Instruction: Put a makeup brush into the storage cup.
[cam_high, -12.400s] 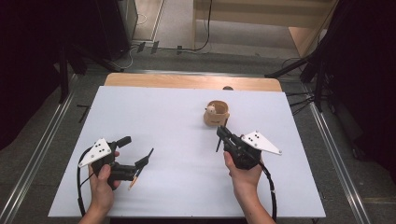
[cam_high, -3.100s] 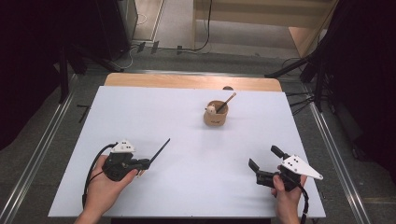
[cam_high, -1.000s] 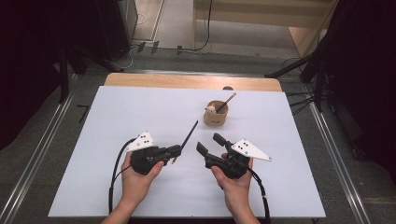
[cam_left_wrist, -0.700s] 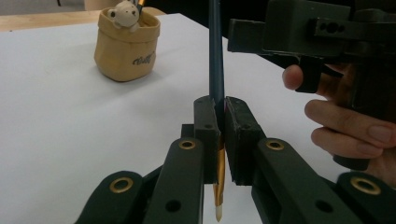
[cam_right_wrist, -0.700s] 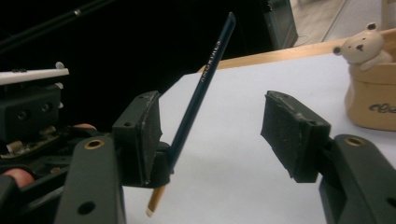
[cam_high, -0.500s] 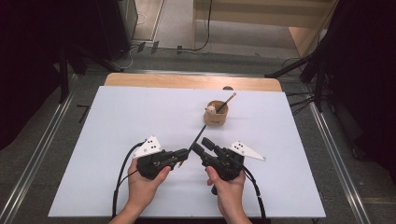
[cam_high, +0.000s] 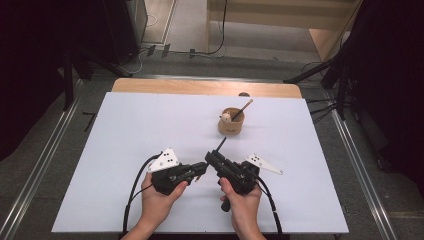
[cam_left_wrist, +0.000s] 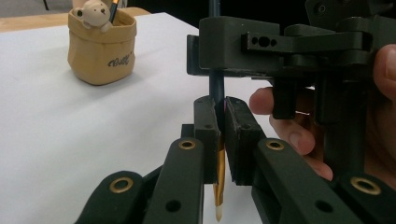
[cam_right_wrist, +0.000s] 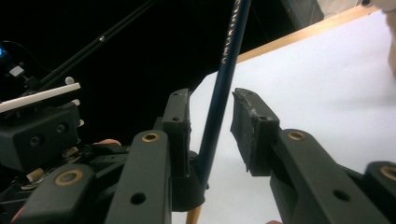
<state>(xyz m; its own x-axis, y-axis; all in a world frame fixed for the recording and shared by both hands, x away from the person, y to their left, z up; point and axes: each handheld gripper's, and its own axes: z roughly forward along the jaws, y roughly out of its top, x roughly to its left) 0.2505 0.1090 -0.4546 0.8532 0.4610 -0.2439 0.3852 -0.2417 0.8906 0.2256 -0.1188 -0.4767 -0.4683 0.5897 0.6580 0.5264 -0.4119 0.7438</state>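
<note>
Left gripper (cam_left_wrist: 218, 140) clamped on a dark paintbrush (cam_left_wrist: 216, 88), right gripper (cam_right_wrist: 211, 128) with jaws apart on either side of the handle, both near the front of the white table (cam_high: 150, 120); farther back, a tan cup (cam_high: 232, 122) holds a second brush (cam_high: 243, 108) and a small bear figure (cam_high: 226, 118).

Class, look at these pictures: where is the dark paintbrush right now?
In the high view the dark paintbrush sits near the table's front centre, clamped in the left gripper, its handle passing between the right gripper's open jaws toward the tan cup.
</note>
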